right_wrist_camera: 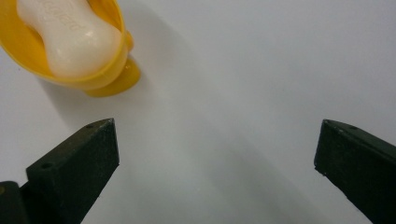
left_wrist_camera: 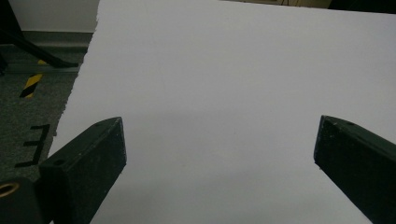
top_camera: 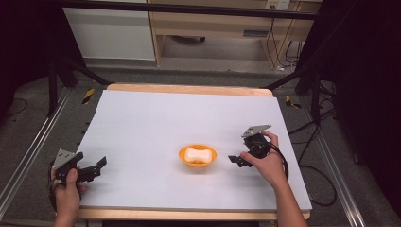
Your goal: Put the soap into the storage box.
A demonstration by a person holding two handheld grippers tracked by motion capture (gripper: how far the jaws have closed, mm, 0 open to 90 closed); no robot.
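The white table sheet (top_camera: 156,123) carries an orange soap dish (top_camera: 197,156) holding a white soap bar (top_camera: 197,154) at centre. The right gripper (top_camera: 235,160), jaws apart, sits beside it; its view reveals embossed lettering. The left gripper (top_camera: 100,166) gapes near the sheet's corner.

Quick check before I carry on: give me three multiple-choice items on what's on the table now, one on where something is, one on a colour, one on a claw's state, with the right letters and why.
1. Where does the white soap bar lie?
A. inside the dish
B. on the table beside the dish
C. between the right claw's jaws

2. What colour is the dish?
A. blue
B. orange-yellow
C. green

3. How does the right claw stand?
A. shut on the soap bar
B. shut on nothing
C. open, holding nothing

Answers:
1 A, the bar rests within the dish's rim in the high view.
2 B, seen in the high and right gripper views.
3 C, the right gripper view shows its jaws wide apart over bare table.
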